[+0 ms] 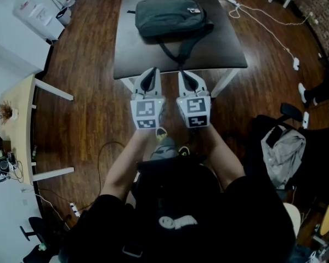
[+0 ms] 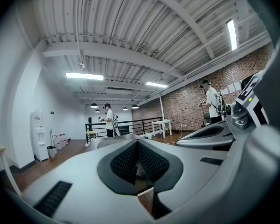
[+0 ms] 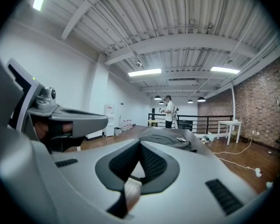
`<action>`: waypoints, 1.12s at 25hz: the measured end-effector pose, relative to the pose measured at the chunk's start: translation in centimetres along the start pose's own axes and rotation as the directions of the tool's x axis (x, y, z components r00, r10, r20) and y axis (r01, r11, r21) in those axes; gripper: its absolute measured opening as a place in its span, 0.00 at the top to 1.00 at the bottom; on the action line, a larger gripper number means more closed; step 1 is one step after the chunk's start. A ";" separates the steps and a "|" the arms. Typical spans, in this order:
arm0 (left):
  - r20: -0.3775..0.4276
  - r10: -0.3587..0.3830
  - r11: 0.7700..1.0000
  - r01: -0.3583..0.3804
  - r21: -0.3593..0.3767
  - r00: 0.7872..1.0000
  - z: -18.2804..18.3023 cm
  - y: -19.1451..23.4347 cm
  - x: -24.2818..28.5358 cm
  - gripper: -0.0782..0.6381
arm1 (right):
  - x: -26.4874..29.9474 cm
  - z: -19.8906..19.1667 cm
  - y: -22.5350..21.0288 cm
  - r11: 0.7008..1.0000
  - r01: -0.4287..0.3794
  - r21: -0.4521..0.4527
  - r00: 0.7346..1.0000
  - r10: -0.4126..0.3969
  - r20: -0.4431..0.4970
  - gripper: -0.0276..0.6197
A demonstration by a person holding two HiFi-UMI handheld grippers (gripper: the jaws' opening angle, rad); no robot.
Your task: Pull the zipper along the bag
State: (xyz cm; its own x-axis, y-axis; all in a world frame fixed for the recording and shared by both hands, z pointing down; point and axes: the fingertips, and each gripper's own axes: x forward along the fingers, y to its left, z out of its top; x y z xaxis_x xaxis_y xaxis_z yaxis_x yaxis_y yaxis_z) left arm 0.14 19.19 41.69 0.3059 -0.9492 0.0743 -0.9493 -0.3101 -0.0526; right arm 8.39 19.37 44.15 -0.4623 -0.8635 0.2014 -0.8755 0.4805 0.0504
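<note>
Pre-start, approach step; bag (image 1: 167, 15) lies at 12 o'clock on counter (image 1: 225, 48), untouched; L tool (image 1: 149, 74) & R tool (image 1: 189, 75) side by side at counter's near edge, both pinched narrow, nothing held; next, prob.: reach fwd, open, locate zipper pull.

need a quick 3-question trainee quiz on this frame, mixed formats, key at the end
1. True or false: the bag lies on the table.
2. What sits between the jaws of the right hand-held gripper? A) zipper pull B) strap C) nothing
3. Fill in: the left hand-held gripper is ___ (open/shut).
Key: 1 true; 2 C; 3 shut.
</note>
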 end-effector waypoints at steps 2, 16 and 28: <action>-0.004 -0.001 1.000 0.000 -0.002 1.000 -0.3 -0.4 -0.8 0.90 | -0.8 -0.4 0.5 1.000 -0.005 0.003 1.000 0.005 -0.004 0.95; 0.016 -0.043 0.999 0.043 -0.014 0.999 -0.1 1.5 -2.9 0.90 | -1.3 -0.4 3.7 0.999 0.046 -0.019 0.998 -0.047 -0.042 0.95; 0.008 -0.035 0.999 0.035 0.006 0.999 -0.4 3.6 -4.0 0.90 | -0.1 -0.1 6.0 0.999 0.028 -0.029 0.999 -0.030 -0.041 0.95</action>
State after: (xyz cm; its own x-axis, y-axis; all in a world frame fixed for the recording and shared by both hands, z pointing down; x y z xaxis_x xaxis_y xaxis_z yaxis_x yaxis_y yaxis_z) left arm -4.56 21.90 41.64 0.3398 -0.9380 0.0679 -0.9374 -0.3437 -0.0557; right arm 3.22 22.29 44.57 -0.4301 -0.8704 0.2396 -0.8839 0.4600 0.0844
